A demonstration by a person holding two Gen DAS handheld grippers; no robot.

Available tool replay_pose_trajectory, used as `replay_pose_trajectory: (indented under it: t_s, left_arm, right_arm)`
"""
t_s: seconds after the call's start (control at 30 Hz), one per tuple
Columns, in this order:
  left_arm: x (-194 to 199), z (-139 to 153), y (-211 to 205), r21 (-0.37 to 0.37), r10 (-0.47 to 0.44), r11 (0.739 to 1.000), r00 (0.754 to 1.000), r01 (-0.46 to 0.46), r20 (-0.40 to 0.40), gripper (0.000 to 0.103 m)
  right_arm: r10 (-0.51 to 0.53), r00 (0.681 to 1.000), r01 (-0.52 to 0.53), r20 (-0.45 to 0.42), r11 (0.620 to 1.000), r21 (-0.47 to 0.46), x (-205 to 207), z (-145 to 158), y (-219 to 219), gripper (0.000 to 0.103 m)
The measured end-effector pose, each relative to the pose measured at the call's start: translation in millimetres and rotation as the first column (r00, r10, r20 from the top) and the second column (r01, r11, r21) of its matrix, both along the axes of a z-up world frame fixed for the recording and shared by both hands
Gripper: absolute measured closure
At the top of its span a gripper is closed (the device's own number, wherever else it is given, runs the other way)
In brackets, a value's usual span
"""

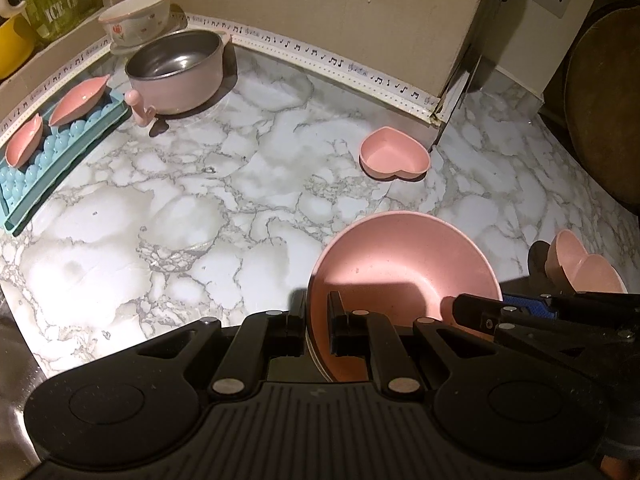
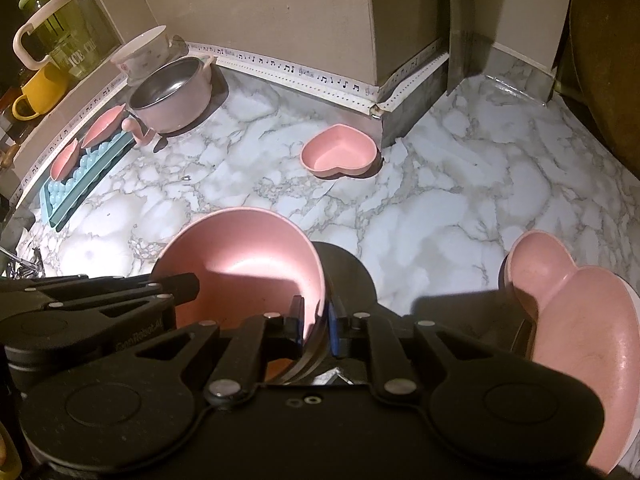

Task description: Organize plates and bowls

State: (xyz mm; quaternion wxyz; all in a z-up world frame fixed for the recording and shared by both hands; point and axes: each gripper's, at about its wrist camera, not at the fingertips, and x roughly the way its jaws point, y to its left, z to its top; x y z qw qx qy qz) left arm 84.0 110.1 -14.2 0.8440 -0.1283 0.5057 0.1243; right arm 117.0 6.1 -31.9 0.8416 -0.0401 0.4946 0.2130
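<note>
**Both grippers hold the round pink bowl by its rim**

The round pink bowl [image 1: 404, 276] hangs near the front edge of the marble countertop [image 1: 200, 208], gripped from two sides. The left gripper [image 1: 316, 320] has its jaws nearly together, pinching the bowl's left wall, one finger inside and one outside. The right gripper [image 2: 316, 320] does the same on the opposite wall; its jaws pinch the rim, along with what looks like the edge of a second, paler dish nested beneath, though that is hard to make out.

The step in hand seems to be carrying or setting down this bowl, probably to nest it with like pieces. Whether its base touches the countertop cannot be told from here.

Other dishes wait: a heart-shaped pink dish [image 2: 340, 152] sits alone toward the back, near the wall corner; a second heart-shaped dish [image 2: 576, 304] lies at the front right edge. At the back left corner stand a steel-lined pink pot [image 1: 176, 72] and a white floral bowl [image 1: 136, 16], with two leaf-shaped pink dishes [image 1: 78, 100] propped in a blue rack [image 1: 52, 160] along the left edge.

The next move likely calls for choosing a resting place, lowering the bowl level, and easing one grip off without tipping it.
</note>
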Motion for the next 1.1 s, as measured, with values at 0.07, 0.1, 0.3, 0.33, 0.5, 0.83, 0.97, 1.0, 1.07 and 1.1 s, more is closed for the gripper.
replay_pose_trajectory:
  t_s: [0.07, 0.1, 0.3, 0.33, 0.5, 0.83, 0.97, 1.0, 1.07, 1.1]
  left_arm:
    - [0, -2, 2, -0.007, -0.001, 1.0, 1.0, 0.001, -0.006, 0.093]
    - [0, -2, 3, -0.005, -0.001, 1.0, 1.0, 0.001, -0.009, 0.093]
    - [-2, 4, 5, 0.002, -0.018, 1.0, 1.0, 0.018, 0.008, 0.093]
    - [-2, 5, 6, 0.0, -0.019, 1.0, 1.0, 0.019, 0.006, 0.093]
    - [-7, 14, 12, 0.006, -0.035, 0.999, 0.999, 0.035, 0.026, 0.093]
    - [1, 34, 17, 0.01, -0.053, 0.999, 0.994, 0.052, 0.098, 0.092]
    - [9, 41, 16, 0.015, -0.061, 0.998, 0.99, 0.06, 0.124, 0.09]
    - [10, 42, 16, 0.014, -0.061, 0.998, 0.99, 0.06, 0.13, 0.09]
    - [15, 45, 16, 0.011, -0.063, 0.998, 0.988, 0.062, 0.144, 0.08]
    - [17, 46, 17, 0.009, -0.061, 0.998, 0.986, 0.061, 0.152, 0.074]
  right_arm:
    - [0.002, 1.0, -0.001, -0.004, 1.0, 0.008, 1, 0, 0, 0.087]
    - [0.002, 1.0, -0.002, -0.007, 1.0, 0.011, 2, 0, 0, 0.087]
    - [0.006, 1.0, -0.006, -0.005, 1.0, 0.021, 3, 3, -1, 0.081]
    - [0.005, 1.0, -0.005, -0.003, 1.0, 0.024, 4, 4, -2, 0.081]
    - [0.016, 1.0, -0.016, 0.01, 0.999, 0.035, 4, 12, -6, 0.077]
    - [0.037, 0.997, -0.04, 0.067, 0.998, 0.048, 10, 37, -15, 0.063]
    - [0.038, 0.995, -0.043, 0.09, 0.998, 0.056, 14, 46, -17, 0.058]
    - [0.036, 0.995, -0.042, 0.097, 0.997, 0.058, 15, 48, -18, 0.057]
    - [0.033, 0.993, -0.041, 0.111, 0.997, 0.064, 19, 52, -20, 0.055]
    - [0.032, 0.993, -0.04, 0.118, 0.997, 0.067, 21, 54, -21, 0.054]
